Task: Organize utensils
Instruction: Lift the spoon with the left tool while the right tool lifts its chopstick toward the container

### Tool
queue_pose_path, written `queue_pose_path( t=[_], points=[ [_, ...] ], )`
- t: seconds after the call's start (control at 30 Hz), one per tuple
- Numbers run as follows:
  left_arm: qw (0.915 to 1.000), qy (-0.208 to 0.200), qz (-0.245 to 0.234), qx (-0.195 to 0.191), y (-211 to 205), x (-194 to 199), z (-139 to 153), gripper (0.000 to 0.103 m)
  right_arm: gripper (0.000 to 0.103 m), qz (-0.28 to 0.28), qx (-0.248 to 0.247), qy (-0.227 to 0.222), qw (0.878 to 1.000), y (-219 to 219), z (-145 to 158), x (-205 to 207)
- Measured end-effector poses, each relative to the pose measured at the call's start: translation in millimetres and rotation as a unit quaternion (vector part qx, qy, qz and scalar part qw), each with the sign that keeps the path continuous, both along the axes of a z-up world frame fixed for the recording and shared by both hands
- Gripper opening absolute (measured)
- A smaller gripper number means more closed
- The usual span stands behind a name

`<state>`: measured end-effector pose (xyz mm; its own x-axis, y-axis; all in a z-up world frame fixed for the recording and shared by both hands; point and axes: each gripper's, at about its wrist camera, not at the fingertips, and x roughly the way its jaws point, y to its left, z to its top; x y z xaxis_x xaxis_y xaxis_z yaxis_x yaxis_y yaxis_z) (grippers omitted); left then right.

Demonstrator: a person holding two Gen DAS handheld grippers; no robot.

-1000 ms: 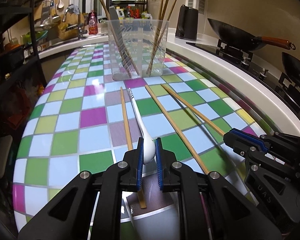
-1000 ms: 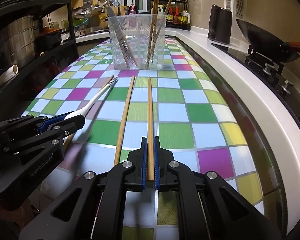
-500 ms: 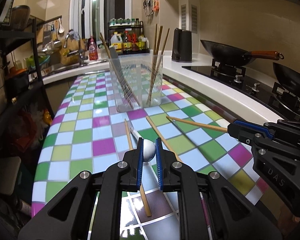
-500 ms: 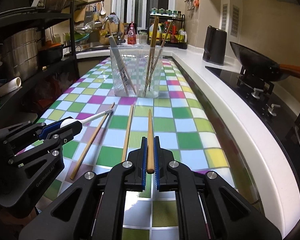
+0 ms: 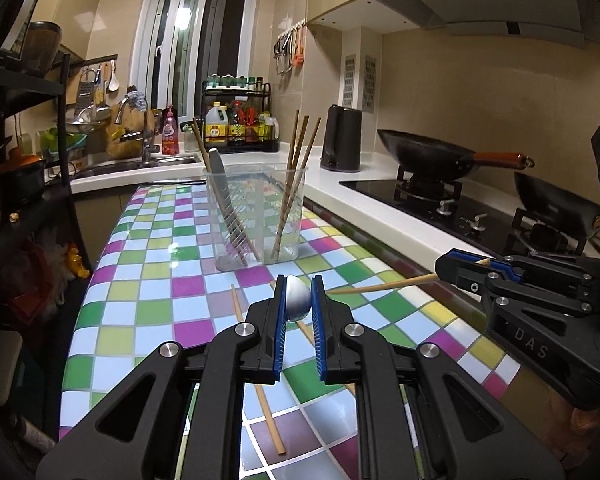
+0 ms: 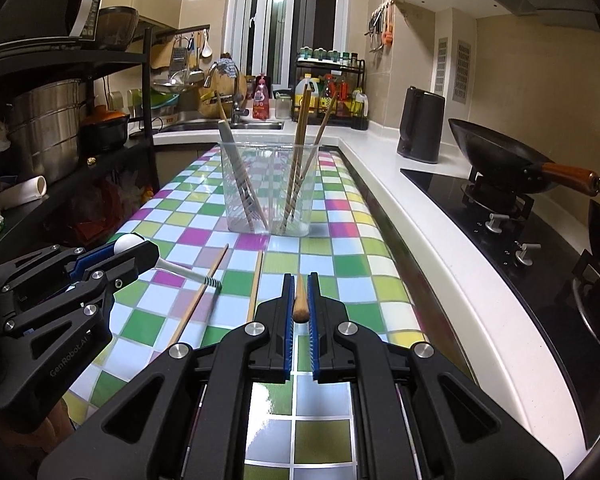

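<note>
- Carrying both loads to the cup [image 5: 256,216] at the far end of the bench [image 5: 148,296] comes next, I judge.
- Left hand-held gripper [image 5: 299,304] is clenched on the spoon [image 5: 298,303] bowl, handle drooping toward the bench; raise it until it clears the rim.
- Right hand-held gripper [image 6: 300,304] grips a chopstick [image 6: 300,300] by its thick end; tip the point down into the cup's right side, beside the other sticks.
- Two chopsticks [image 6: 198,296] lie on the bench.
</note>
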<state>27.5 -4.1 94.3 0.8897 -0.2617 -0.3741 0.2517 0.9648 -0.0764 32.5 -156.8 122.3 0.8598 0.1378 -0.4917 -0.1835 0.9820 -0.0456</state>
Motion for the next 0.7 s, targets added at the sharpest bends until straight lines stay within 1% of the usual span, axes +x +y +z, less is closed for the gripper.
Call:
queue_pose_path(
  t=[0.2, 0.43, 0.57, 0.63, 0.7],
  points=[
    [0.9998, -0.011, -0.009, -0.014, 2.7, -3.4, 4.0, 0.012, 0.006, -0.001, 0.006, -0.012, 1.0, -2.2, 7.1, -3.2],
    [0.9995, -0.004, -0.01, -0.029, 6.7, -0.8, 5.6, 0.012, 0.006, -0.001, 0.01, -0.025, 1.0, -4.0, 16.6, -6.5],
    [0.9988, 0.011, -0.013, -0.046, 10.8, 4.2, 10.6, 0.012, 0.006, 0.001, 0.012, -0.032, 0.999, -4.9, 24.1, -6.2],
    [0.9976, 0.024, -0.02, -0.061, 14.4, 9.4, 14.5, 0.012, 0.006, 0.004, 0.012, -0.034, 0.999, -4.3, 29.1, -4.8],
    [0.997, 0.037, -0.019, -0.066, 16.4, 14.3, 17.0, 0.012, 0.006, 0.006, 0.012, -0.038, 0.999, -3.3, 33.2, -3.1]
  ],
)
